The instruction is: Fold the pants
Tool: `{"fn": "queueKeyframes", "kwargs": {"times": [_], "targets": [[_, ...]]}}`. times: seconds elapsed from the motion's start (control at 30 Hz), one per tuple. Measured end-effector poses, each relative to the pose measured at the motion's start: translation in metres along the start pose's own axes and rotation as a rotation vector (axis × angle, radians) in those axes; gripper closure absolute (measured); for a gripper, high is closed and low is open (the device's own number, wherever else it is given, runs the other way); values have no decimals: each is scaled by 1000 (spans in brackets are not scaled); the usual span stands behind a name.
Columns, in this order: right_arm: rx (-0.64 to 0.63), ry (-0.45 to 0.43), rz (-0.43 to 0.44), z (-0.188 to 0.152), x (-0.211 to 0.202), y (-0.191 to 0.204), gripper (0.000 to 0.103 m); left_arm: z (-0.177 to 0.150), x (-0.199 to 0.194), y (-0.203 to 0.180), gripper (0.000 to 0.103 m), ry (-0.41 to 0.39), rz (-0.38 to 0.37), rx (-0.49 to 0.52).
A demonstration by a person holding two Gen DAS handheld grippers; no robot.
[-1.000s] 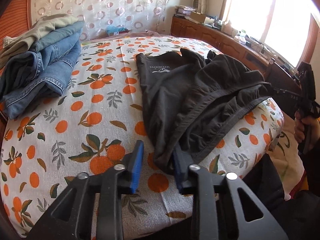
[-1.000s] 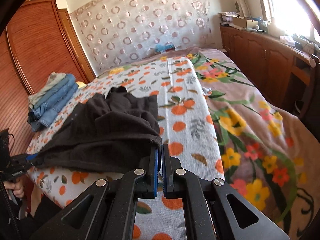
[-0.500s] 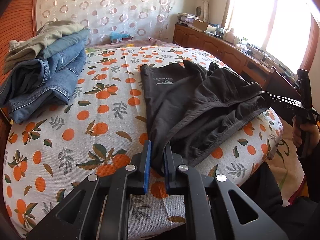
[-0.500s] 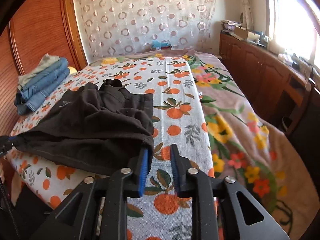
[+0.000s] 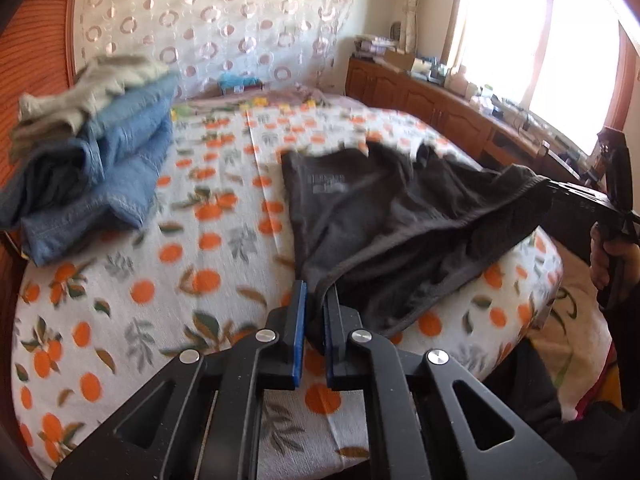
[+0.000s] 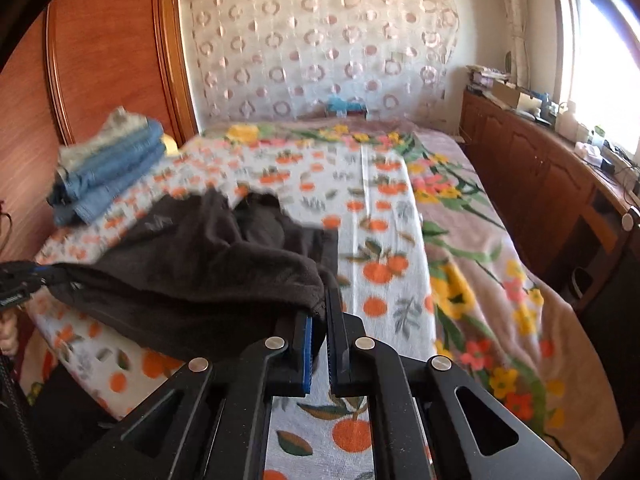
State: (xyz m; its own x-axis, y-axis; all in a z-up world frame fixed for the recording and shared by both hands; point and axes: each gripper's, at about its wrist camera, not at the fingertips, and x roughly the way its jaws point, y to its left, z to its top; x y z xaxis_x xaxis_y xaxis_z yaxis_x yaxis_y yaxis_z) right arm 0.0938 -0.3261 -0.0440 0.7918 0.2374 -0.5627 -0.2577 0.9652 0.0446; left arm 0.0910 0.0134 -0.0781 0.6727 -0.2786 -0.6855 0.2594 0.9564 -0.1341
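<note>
Two hand-held grippers pinch the soft black pants (image 5: 384,232) at the bed's (image 5: 120,280) near edge: left hand-held gripper (image 5: 316,320) on one waistband corner, right hand-held gripper (image 6: 319,332) on the other. Both have just closed on cloth. The waistband stretches sideways between them, legs pointing away.

The bed (image 5: 120,320) lay bare between the stack of folded jeans (image 5: 92,184) by the wooden headboard (image 6: 100,64) and the black pants (image 5: 400,232), leaving an open lane. Right of the pants, the floral blanket (image 6: 500,280) was unoccupied up to the wooden cabinets (image 6: 532,176), whose cluttered top closed that side
</note>
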Motion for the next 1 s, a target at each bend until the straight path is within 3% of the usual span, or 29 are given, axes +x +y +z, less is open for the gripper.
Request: {"fn": "queueKeyframes", "kwargs": {"times": [0.43,0.7,0.8,1.0], "targets": [[-33,-203,-21,52,-125,-10,98,90,-104,-33,95,-291,6,92],[-100,-306,6,61,-204,-4,98,118,-164,-42,95,-412,51,156],[-121,-304,13,61,-199,-4,98,125,-152,-36,95,-388,76,162],[-155,-223,16,101,-123,-8,98,152,-87,-5,95,-289,147,157]]}}
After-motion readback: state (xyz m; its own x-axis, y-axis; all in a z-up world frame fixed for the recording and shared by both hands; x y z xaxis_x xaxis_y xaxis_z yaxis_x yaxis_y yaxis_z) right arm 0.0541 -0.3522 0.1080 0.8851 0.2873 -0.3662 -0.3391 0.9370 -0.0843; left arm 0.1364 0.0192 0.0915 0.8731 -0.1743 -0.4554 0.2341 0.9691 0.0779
